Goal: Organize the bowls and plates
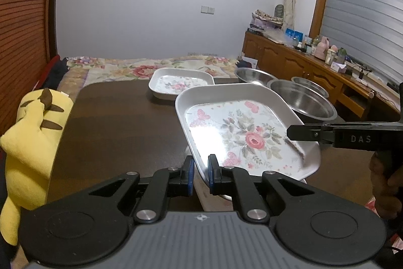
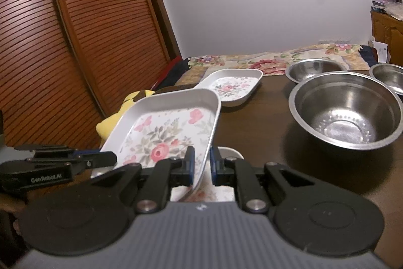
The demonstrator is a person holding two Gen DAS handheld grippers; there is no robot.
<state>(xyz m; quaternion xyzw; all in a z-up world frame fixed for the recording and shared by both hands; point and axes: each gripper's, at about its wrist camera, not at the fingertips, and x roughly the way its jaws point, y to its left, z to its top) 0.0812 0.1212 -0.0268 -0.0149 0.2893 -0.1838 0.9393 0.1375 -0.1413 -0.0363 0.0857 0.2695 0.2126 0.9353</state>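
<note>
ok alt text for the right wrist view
Both grippers hold a floral plate tilted above a dark table: right gripper on its near rim, left gripper on its left edge. Beyond sit another floral plate and three steel bowls.

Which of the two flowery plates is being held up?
The nearer floral plate, pinched at opposite rims by both grippers; the farther floral plate lies flat on the table.

On the counter [image 2: 264,122], the far plate [image 2: 233,86] lies left of three bowls. The nearest bowl [image 2: 345,110] sits before the other two [image 2: 314,69] [image 2: 389,77]. A bed [image 2: 252,62] lies behind the counter.
</note>
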